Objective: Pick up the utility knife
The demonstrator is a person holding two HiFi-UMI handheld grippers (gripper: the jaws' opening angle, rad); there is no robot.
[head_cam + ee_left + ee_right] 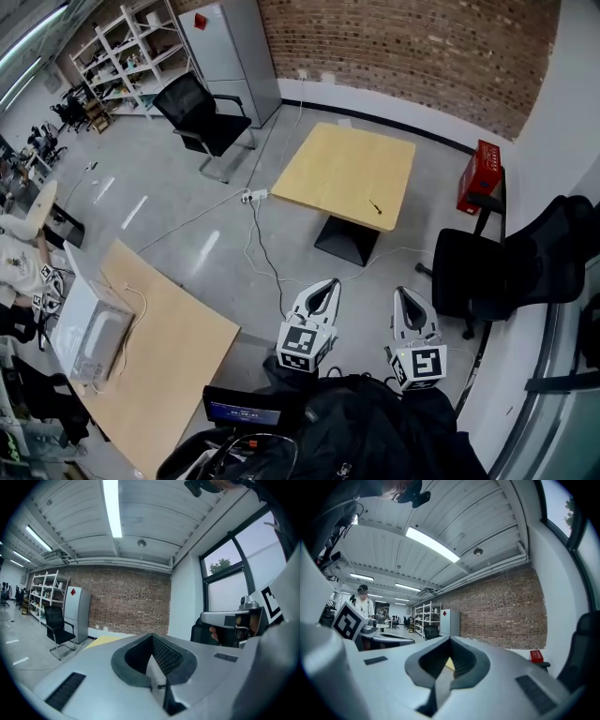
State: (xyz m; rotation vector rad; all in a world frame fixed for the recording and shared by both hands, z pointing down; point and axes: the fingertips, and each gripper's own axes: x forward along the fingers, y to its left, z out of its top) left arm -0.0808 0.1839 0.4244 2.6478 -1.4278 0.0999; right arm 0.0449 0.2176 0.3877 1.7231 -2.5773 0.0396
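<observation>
Jaws clenched empty on my grey left gripper [328,283] and right gripper [402,292]; dark utility knife [375,206] on light-wood table [333,169].

head view: high, steeply down past left hand-held gripper [332,282] and right hand-held gripper [401,292], tabletop [347,173] well ahead | left gripper view: low, tilted up at brick wall [129,599] | right gripper view: likewise | shared: tabletop, brick wall

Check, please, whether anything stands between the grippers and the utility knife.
Nothing visible does: only floor with a white cable lies between the left gripper, the right gripper and the table bearing the utility knife.
</observation>
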